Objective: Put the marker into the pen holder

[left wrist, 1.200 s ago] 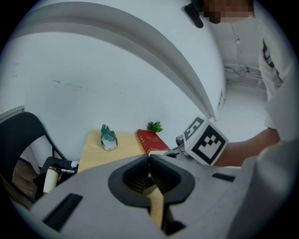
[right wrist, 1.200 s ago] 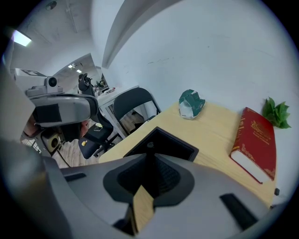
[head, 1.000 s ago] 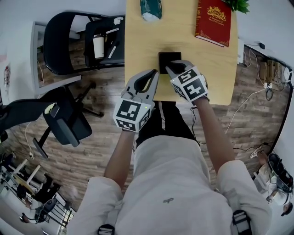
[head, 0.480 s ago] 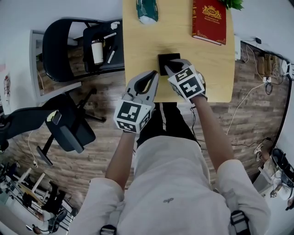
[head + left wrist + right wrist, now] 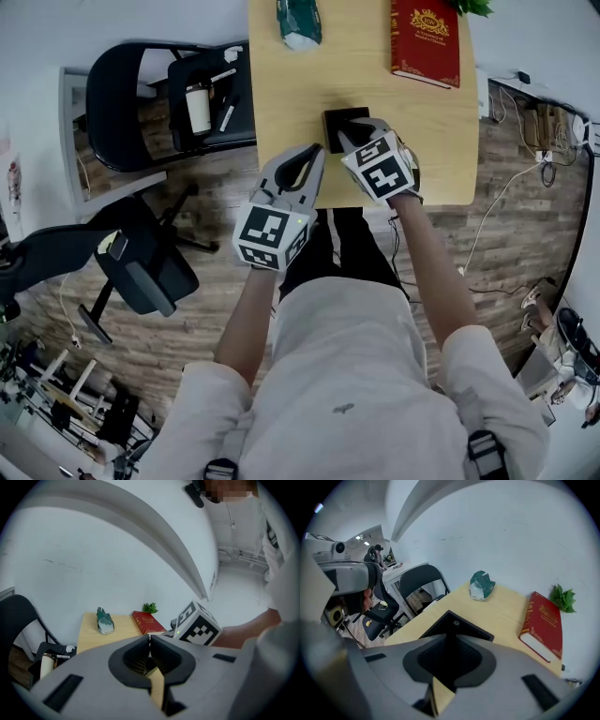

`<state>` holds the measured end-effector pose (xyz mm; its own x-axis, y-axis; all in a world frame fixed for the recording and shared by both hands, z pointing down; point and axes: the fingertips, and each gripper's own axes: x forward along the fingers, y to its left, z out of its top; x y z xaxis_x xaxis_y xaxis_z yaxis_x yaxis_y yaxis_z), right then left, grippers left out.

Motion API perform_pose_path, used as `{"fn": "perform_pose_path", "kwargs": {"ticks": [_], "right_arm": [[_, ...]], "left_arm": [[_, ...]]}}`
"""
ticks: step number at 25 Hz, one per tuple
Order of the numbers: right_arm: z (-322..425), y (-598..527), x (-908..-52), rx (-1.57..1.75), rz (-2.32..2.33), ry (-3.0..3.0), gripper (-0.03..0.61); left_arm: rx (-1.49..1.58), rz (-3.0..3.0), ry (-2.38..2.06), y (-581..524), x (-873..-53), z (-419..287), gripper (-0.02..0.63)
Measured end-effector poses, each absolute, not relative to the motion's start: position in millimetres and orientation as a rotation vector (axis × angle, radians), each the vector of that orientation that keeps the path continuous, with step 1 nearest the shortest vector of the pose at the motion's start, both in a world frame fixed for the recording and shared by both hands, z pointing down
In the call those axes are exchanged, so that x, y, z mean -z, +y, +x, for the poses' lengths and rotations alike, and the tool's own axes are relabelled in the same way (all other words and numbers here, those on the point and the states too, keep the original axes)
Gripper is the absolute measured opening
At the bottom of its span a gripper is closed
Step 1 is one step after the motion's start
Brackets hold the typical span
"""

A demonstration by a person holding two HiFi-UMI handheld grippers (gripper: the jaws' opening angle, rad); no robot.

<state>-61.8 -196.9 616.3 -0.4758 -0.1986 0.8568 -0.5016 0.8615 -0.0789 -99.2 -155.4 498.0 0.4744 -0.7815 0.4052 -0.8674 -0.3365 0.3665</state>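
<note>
A light wooden table (image 5: pixel 281 103) stands with its far edge against a plain white wall (image 5: pixel 122 19). The floor (image 5: pixel 216 187) is brown wood planking, and pale cables (image 5: pixel 511 192) trail over it to the right of the table. A black chair (image 5: pixel 112 94) with a curved back stands just left of the table. A black office chair (image 5: pixel 150 267) on a star base sits nearer the person. In the right gripper view the wall (image 5: pixel 511 536) is evenly lit, and small bright ceiling lights (image 5: pixel 360 537) show far off at the left.
</note>
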Motion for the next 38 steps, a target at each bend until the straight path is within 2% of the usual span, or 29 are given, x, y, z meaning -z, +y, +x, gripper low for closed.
{"fn": "perform_pose_path", "kwargs": {"ticks": [23, 38], "right_arm": [[-59.0, -195.9, -617.0, -0.346, 0.599, -2.028, 0.069], [-47.5, -190.7, -588.7, -0.324, 0.617, -2.082, 0.067]], "left_arm": [[-0.214, 2.244, -1.357, -141.0, -481.0, -116.2, 0.009], [-0.239, 2.254, -1.411, -131.4, -463.5, -111.3, 0.009]]}}
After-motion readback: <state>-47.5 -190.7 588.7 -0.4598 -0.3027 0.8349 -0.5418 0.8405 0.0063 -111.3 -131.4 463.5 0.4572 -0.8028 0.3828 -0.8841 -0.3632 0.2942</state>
